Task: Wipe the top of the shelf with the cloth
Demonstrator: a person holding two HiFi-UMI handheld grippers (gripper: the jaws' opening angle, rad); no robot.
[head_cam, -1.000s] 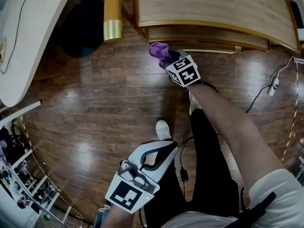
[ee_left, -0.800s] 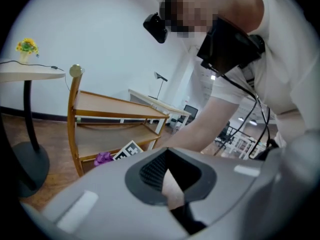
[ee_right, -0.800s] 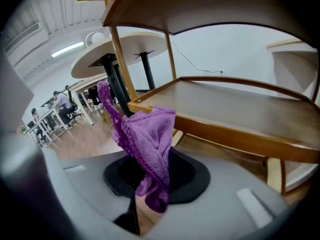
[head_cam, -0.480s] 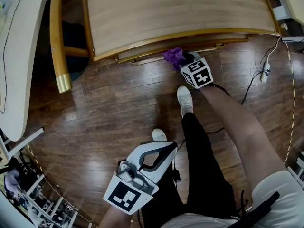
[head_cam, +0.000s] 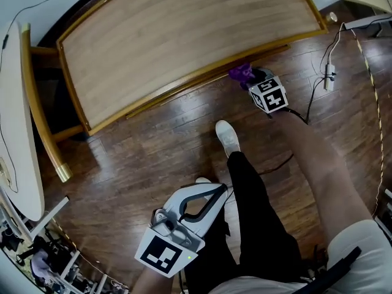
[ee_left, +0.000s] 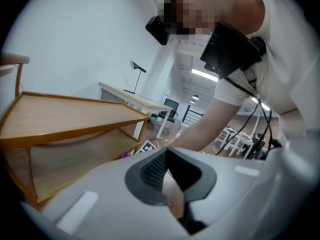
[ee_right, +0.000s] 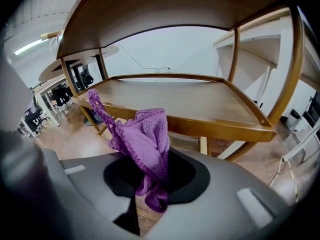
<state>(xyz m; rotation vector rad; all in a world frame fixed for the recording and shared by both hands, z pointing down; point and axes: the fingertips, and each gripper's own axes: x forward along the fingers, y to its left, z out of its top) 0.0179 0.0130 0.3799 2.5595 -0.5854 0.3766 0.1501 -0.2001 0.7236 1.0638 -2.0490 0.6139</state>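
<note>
Gripping the purple cloth, the right tool has its jaws closed on a bunched fold. One loose tail sticks up and another hangs below, so the fabric should not slip once it rubs on wood. That tool sits low at the front edge of the shelf, level with a lower board rather than the top; in the right gripper view the top board arches overhead. The cloth rests on no board as far as I can tell, so the wiping is not yet under way. I judge that the arm needs to lift up and over the raised front rim before the cloth can lie flat on the bare top. The left tool hangs close to the person's body above the wooden floor, jaws drawn together with nothing between them. It is presumably kept out of the way, since one hand is enough for wiping. A shoe points toward the shelf, which suits a reach across its wide top
</note>
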